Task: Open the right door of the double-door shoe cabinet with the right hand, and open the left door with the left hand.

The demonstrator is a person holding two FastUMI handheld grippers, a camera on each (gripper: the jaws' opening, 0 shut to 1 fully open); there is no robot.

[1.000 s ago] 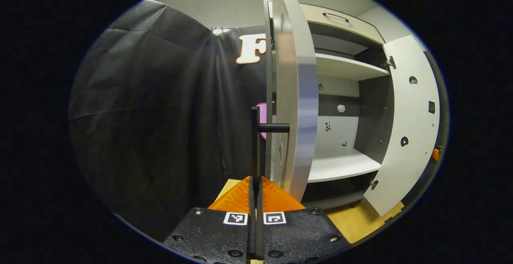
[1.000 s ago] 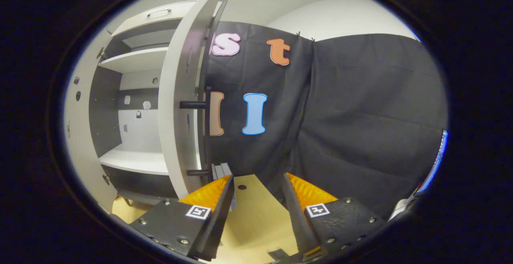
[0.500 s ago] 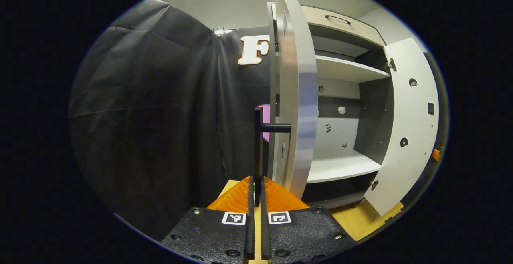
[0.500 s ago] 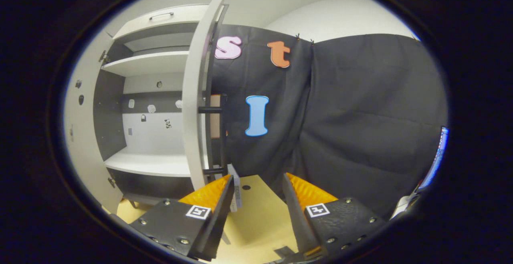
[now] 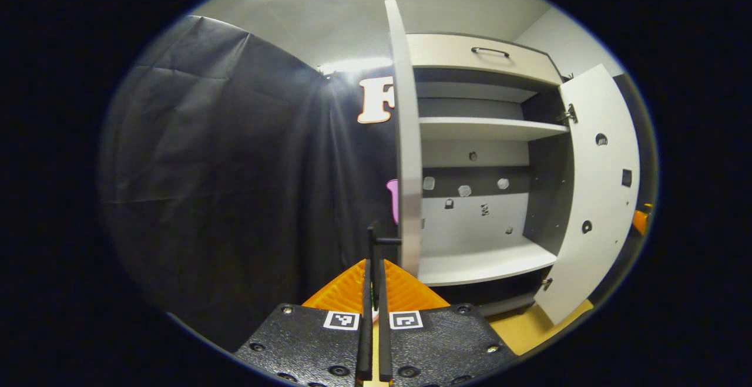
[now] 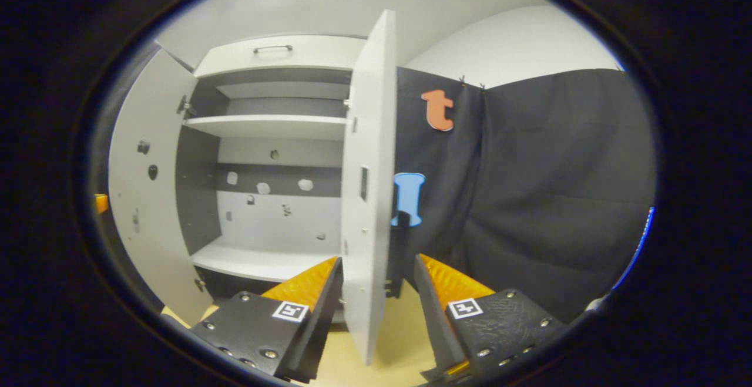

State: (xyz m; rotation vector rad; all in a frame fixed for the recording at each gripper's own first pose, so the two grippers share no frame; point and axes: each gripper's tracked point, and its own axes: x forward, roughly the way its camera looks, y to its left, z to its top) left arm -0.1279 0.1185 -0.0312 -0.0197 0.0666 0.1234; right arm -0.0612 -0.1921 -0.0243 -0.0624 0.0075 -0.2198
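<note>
I see both shoe cabinet doors swung open, my left gripper [image 5: 372, 293] nearly closed around the left door's handle [image 5: 372, 246] at twelve o'clock (contact unclear), my right gripper [image 6: 376, 284] jaws wide, straddling the right door [image 6: 367, 199] edge.

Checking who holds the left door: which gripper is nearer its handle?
Left. The left gripper sits right at the left door's handle, fingers nearly closed. The right gripper straddles the right door.

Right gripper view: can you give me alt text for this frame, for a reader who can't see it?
The right gripper is open, its fingers straddling the edge of the cabinet's swung-out right door without pressing it. Beyond, the left door also stands open, showing bare shelves.
</note>
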